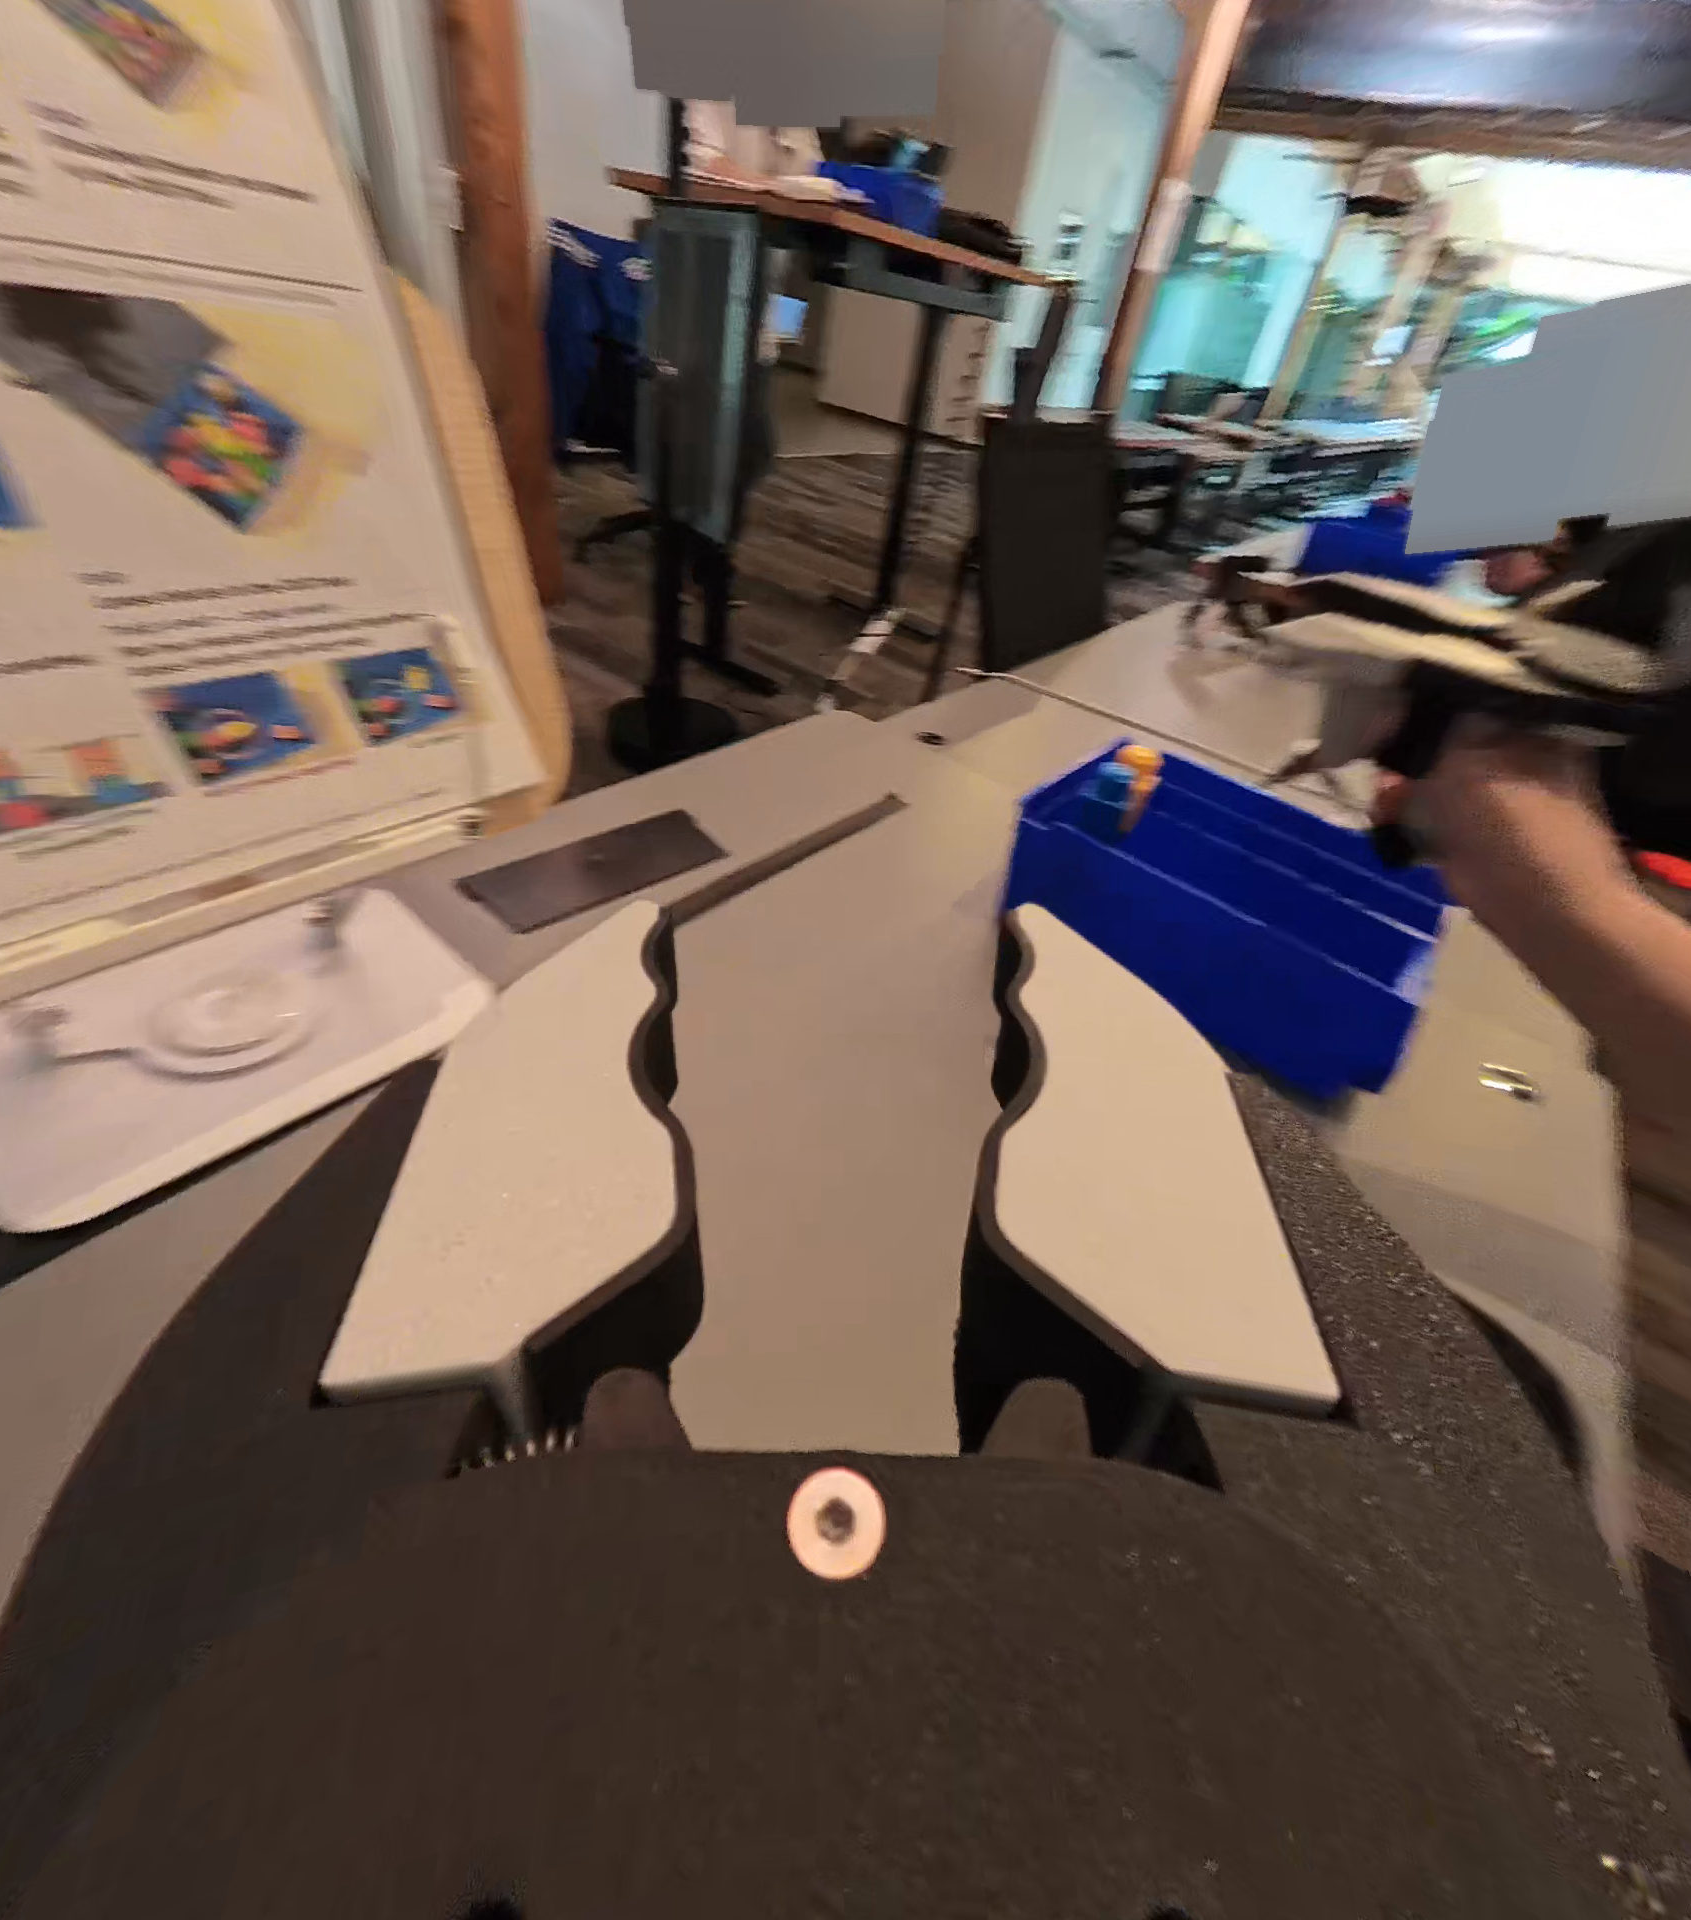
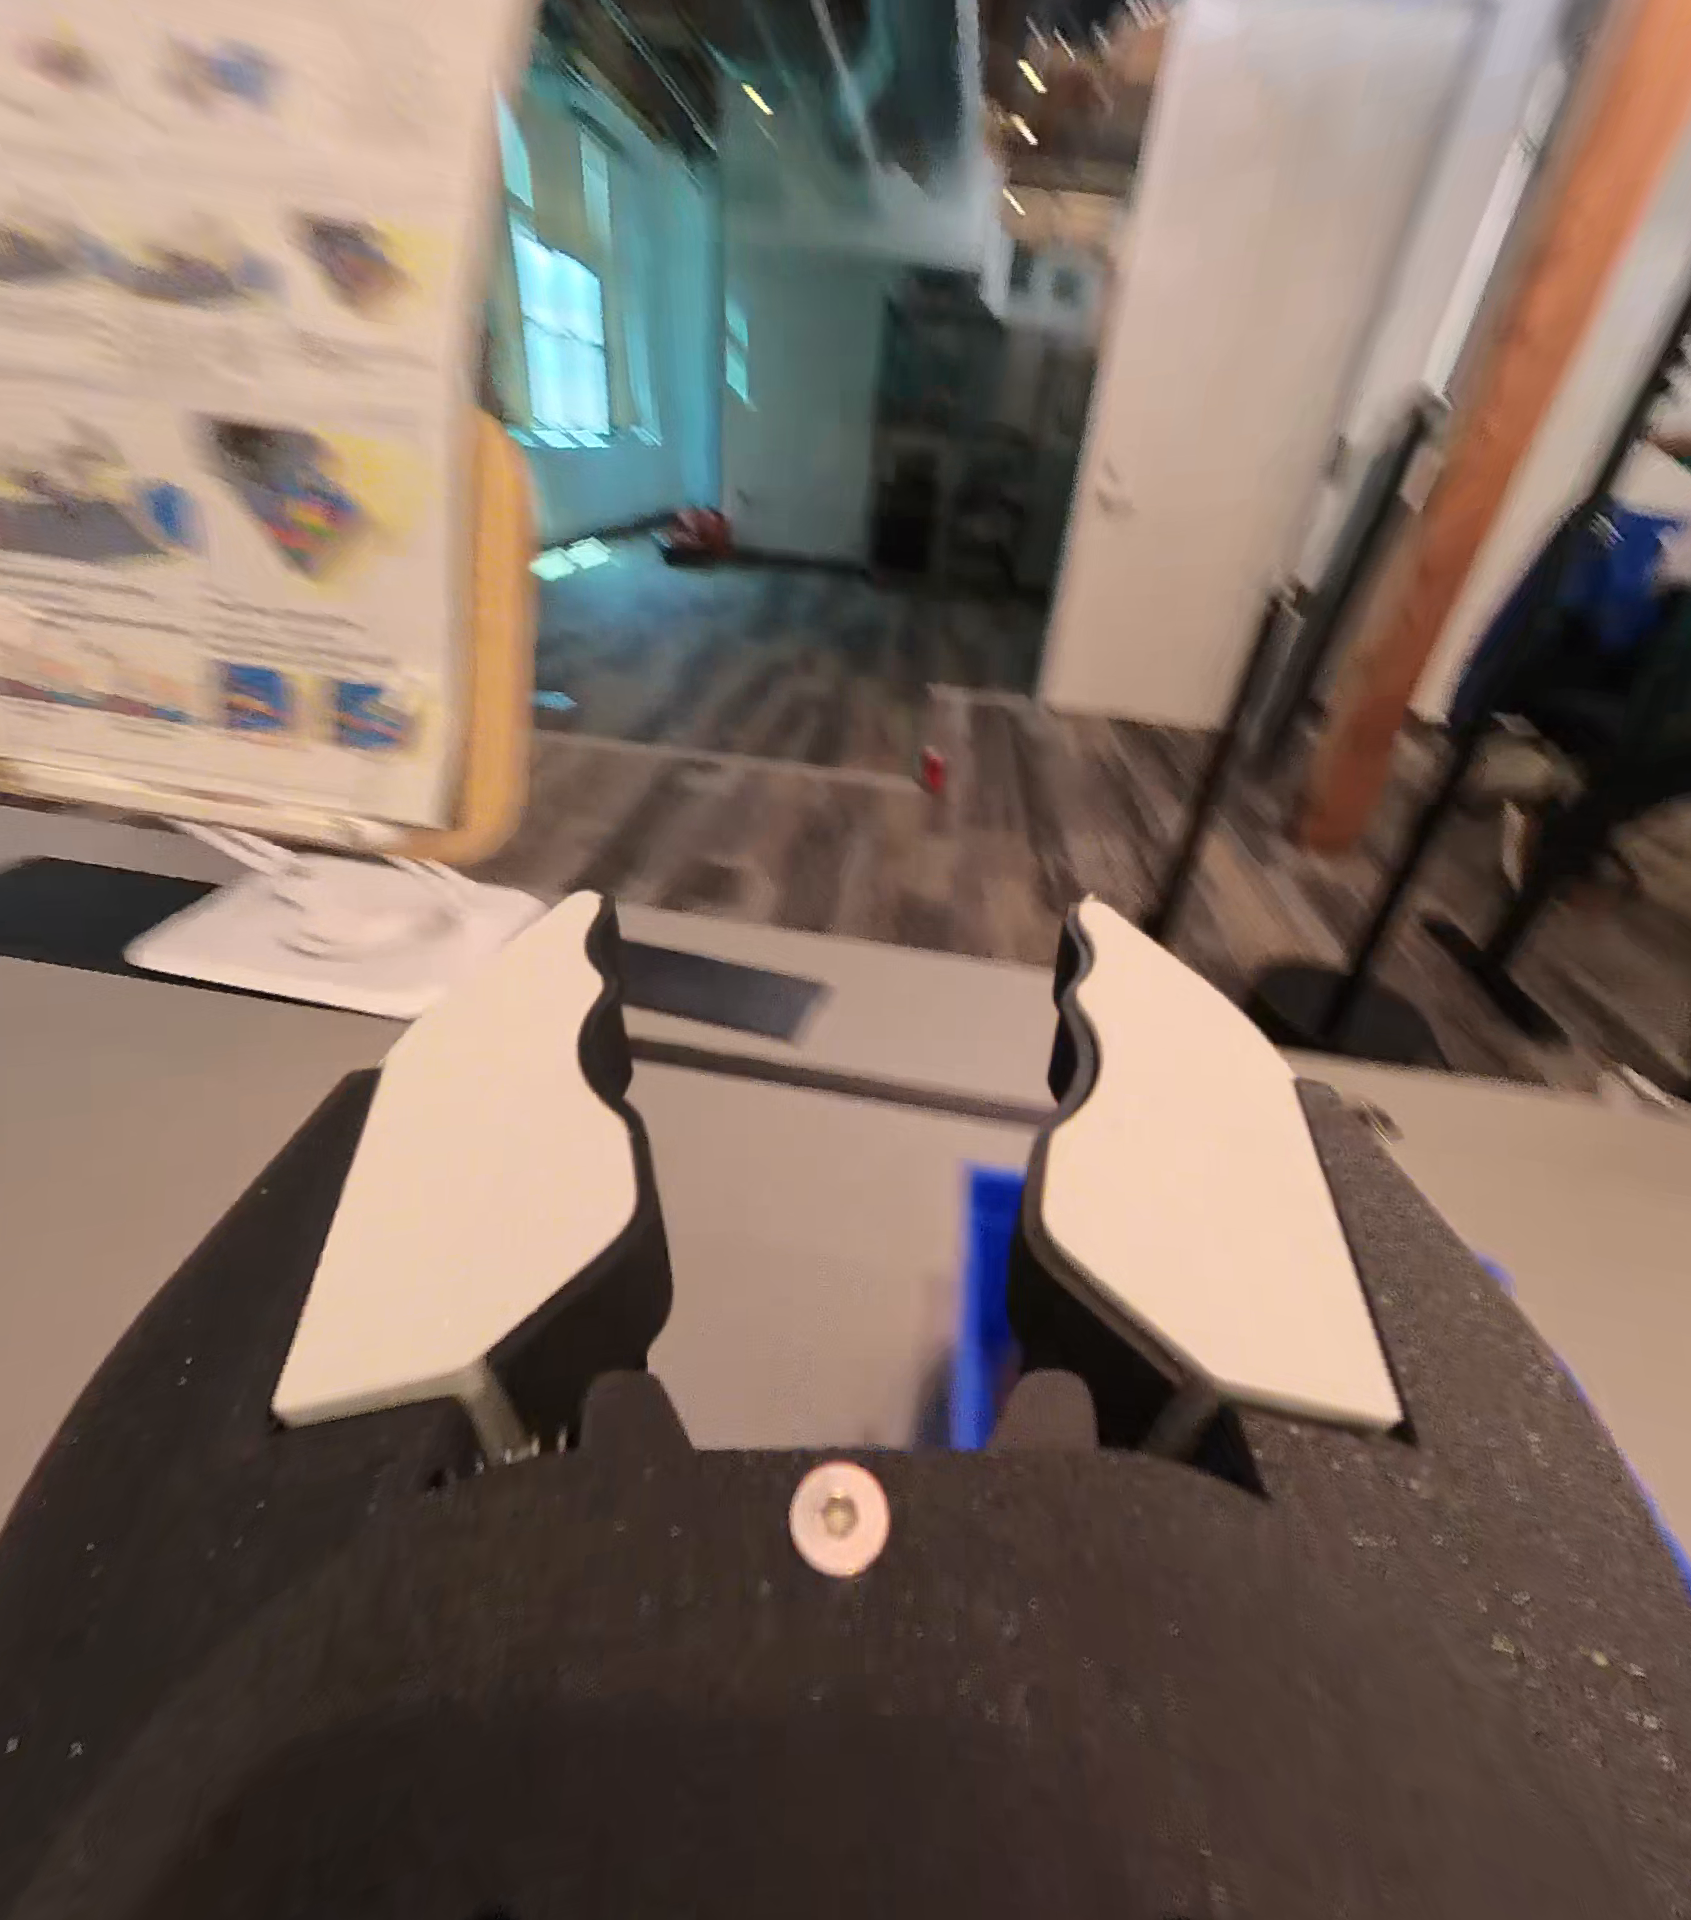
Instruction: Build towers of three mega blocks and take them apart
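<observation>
The left gripper point(image 1: 836, 925), black-bodied with pale grey wavy-edged fingers, hangs low over a grey tabletop point(image 1: 820, 1143) with its fingers spread wide and nothing between them. Just beyond its right fingertip sits a blue plastic bin point(image 1: 1225, 935) with lengthwise dividers; at the bin's far corner a blue mega block point(image 1: 1111, 795) and an orange mega block point(image 1: 1139, 774) stand upright, touching one another. To the left of the gripper, a white flat stand base point(image 1: 197, 1049) rests on the table and carries a tall printed instruction sheet point(image 1: 124, 416) on a pale wooden backing. A dark rectangular plate point(image 1: 592, 868) and a narrow dark slot lie in the tabletop ahead of the fingers.

At the right of the left wrist view, a person's hand point(image 1: 1506, 842) grips the handle of the right gripper point(image 1: 1225, 613), held in the air above and beyond the bin. The right wrist view shows that gripper point(image 2: 841, 935) with its fingers likewise spread and empty, the blue bin's edge point(image 2: 981, 1247) showing low between and behind its right finger.

Farther off, black stand poles, a raised desk and a wooden post stand on a grey plank floor; both views are blurred.
</observation>
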Demonstrator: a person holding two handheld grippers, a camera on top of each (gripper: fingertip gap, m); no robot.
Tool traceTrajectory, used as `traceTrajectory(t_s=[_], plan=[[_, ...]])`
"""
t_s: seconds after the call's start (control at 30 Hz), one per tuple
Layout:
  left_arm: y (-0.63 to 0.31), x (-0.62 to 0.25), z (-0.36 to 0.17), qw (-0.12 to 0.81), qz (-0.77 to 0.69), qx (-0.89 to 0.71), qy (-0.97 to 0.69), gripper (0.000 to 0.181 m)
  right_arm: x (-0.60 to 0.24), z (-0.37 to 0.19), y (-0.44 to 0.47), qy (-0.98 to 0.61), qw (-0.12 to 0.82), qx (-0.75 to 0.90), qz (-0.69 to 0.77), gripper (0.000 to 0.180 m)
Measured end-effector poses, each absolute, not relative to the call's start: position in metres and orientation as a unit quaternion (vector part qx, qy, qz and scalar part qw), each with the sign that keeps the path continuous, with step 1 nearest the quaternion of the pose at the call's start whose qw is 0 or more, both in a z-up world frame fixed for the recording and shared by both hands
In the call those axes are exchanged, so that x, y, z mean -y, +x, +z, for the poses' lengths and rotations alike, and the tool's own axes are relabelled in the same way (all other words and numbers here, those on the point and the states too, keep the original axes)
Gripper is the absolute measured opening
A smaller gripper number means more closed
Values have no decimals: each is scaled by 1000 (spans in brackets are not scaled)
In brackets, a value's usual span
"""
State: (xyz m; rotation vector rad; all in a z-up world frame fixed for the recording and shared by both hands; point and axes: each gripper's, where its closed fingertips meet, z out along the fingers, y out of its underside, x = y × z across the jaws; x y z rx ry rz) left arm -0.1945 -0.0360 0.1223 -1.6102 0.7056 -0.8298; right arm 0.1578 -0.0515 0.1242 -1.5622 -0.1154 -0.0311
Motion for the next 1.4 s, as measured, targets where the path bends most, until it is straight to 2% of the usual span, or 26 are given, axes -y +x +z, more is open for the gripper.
traceTrajectory(t_s=[0.17, 0.23, 0.4, 0.6, 0.8, 0.93, 1.13, 1.3, 1.4], plan=[[-242, -5, 112, 635, -130, -227, -727, 63, 39, 158, 13, -621, 764, 167, 57, 77], [-261, -14, 112, 650, -62, -195, -732, 61, 27, 150, -41, -615, 754, 213, 89, 71], [-279, -23, 105, 647, -15, -165, -744, 61, -12, 115, -126, -647, 711, 247, 122, 76], [-292, -30, 100, 643, 19, -156, -749, 61, -40, 72, -144, -666, 701, 221, 132, 71], [-296, -12, 90, 603, -33, -173, -778, 63, -55, 42, -109, -699, 677, 208, 103, 64], [-354, 13, 76, 534, -18, -197, -822, 60, -59, 39, -95, -712, 660, 188, 146, 62], [-546, 54, 35, 354, 140, -166, -910, 54, -65, 37, -83, -715, 655, 176, 170, 59], [-620, 77, -27, 223, 111, -150, -957, 51, -68, 34, -83, -716, 649, 178, 183, 59], [-626, 71, -53, 215, 58, -116, -968, 50, -68, 30, -82, -718, 647, 178, 186, 59]])
